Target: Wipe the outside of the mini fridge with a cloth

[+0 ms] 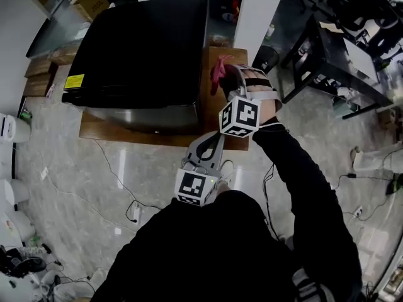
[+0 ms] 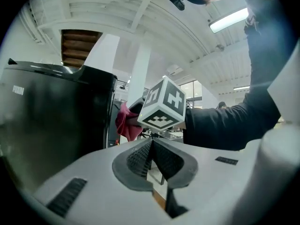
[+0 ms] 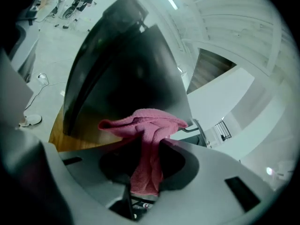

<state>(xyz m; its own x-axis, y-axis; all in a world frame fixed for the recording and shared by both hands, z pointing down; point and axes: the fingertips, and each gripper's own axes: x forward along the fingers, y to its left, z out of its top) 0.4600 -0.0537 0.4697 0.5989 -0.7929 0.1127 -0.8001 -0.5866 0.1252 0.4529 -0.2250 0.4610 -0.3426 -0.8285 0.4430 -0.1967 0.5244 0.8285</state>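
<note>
While beside mini fridge point(image 1: 138, 49), cloth point(image 1: 218, 72) in right claw point(image 3: 149, 142); pillar point(image 1: 258, 11) beyond.

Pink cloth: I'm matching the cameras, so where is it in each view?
Head view: pink cloth above centre, off the mini fridge's right edge.
Left gripper view: cloth left of centre, beside the fridge's side wall.
Right gripper view: cloth lower centre, clamped in the right hand-held gripper.
Shared landmark: the black mini fridge.
</note>
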